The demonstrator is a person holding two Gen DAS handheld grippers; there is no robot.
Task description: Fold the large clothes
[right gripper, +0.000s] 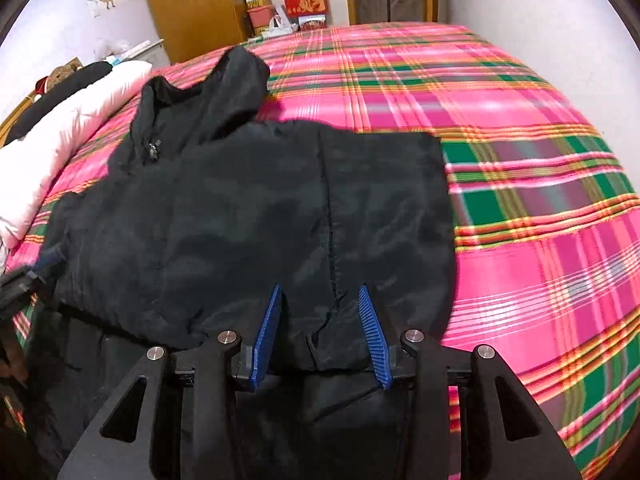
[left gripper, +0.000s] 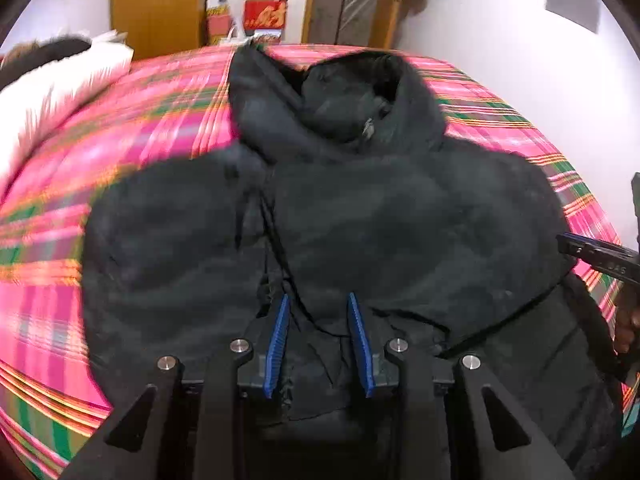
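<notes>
Through the left wrist camera we see our left gripper (left gripper: 318, 308) low over a black jacket (left gripper: 360, 208) that lies spread on the bed (left gripper: 160, 96). The two ribbed blue pads (left gripper: 278, 344) stand apart, and dark, slightly shiny cloth fills the gap between them; whether the pads press on a fold we cannot tell. The jacket looks padded and puffy, with soft rounded bulges, a tall stand-up collar (left gripper: 360, 92) toward the bed's far edge and a small metal zipper pull (left gripper: 368, 126) below it. The bedcover is a smooth plaid of bright pink, green and orange stripes, blurred here. A plump white pillow (left gripper: 60, 88) sits at the bed's far left corner. At the right edge of the view, the other gripper (left gripper: 592, 254), black with a blue tip, reaches over the jacket's side.

Through the right wrist camera, our right gripper (right gripper: 320, 304) sits at the jacket's (right gripper: 240, 208) near hem, close to the garment's right side. Its blue ribbed pads (right gripper: 374, 336) are spread, with a bunched seam of the thin, crinkled black shell between them; a firm pinch is not clear. The collar (right gripper: 240, 80) points to the bed's far left, next to the pillow (right gripper: 80, 100). Flat plaid bedcover (right gripper: 520, 160) stretches bare to the right.
</notes>
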